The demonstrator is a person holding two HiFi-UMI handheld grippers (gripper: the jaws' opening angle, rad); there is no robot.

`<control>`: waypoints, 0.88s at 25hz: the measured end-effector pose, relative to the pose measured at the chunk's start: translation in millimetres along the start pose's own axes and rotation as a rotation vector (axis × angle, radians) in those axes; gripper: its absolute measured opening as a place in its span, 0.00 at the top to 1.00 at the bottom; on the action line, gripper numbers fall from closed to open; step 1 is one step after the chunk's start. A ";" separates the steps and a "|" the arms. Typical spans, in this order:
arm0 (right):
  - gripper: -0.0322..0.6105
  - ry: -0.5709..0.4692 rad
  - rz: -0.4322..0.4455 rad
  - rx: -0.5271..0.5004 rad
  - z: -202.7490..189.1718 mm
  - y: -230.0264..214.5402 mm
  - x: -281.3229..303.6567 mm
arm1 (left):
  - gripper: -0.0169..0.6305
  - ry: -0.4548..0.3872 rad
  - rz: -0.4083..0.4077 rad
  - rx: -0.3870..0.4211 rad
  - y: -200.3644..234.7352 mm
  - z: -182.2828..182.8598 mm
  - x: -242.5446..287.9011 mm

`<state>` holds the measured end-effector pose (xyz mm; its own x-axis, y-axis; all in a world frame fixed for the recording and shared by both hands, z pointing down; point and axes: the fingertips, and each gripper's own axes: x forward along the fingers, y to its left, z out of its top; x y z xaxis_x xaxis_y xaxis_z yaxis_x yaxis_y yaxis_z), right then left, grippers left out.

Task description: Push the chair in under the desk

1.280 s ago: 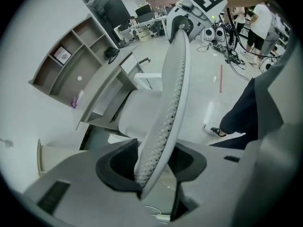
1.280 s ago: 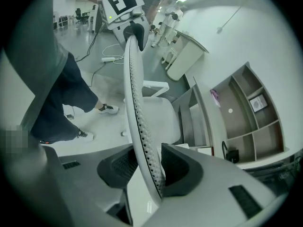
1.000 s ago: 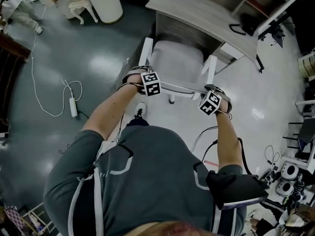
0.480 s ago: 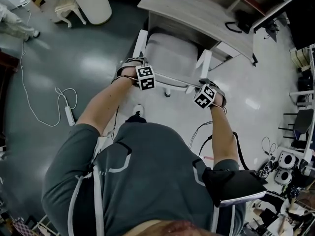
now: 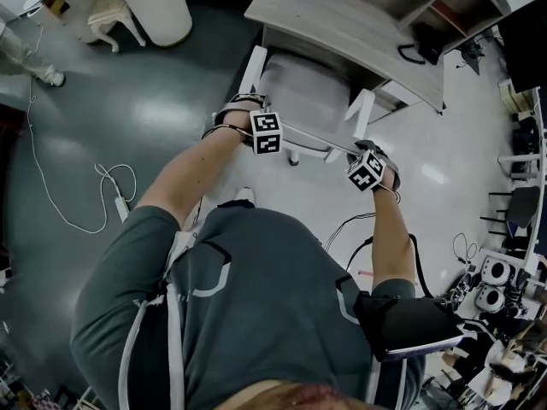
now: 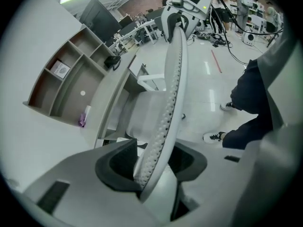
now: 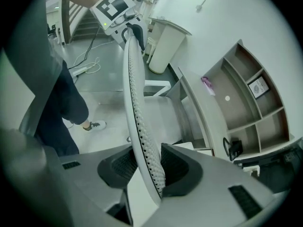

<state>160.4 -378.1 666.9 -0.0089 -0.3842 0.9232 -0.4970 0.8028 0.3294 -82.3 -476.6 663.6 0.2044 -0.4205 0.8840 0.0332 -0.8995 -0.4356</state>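
Note:
The white chair (image 5: 301, 88) stands at the grey desk (image 5: 342, 22), its seat partly under the desktop edge. Its thin perforated backrest (image 5: 314, 141) runs between my two grippers. My left gripper (image 5: 256, 126) is shut on the backrest's left end; in the left gripper view the backrest (image 6: 166, 117) passes edge-on between the dark pads of the left gripper (image 6: 154, 162). My right gripper (image 5: 369, 166) is shut on the right end; in the right gripper view the backrest (image 7: 134, 103) sits pinched in the right gripper (image 7: 144, 167). Both armrests (image 5: 253, 68) point at the desk.
A white power strip (image 5: 120, 205) with a looping cable lies on the dark floor at left. A white pedestal (image 5: 158, 5) stands at the far left of the desk. Black gear (image 5: 422, 39) sits on the desk's right end. Equipment (image 5: 491, 282) crowds the right side.
The chair has slid toward the desk, so less of the seat shows in front of the desktop. Both grippers moved forward with the backrest, still holding it.

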 end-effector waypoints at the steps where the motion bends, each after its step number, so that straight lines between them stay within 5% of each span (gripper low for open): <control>1: 0.72 0.003 -0.002 0.010 0.8 -1.4 0.5 | 0.69 -0.003 -0.003 0.009 3.1 0.1 1.7; 22: 0.71 0.007 0.016 0.074 9.6 -71.2 31.2 | 0.68 -0.009 0.004 0.046 79.0 20.7 47.2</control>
<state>187.2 -451.7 670.3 -0.0109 -0.3684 0.9296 -0.5599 0.7725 0.2996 -49.8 -565.1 667.4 0.2138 -0.4224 0.8808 0.0778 -0.8915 -0.4464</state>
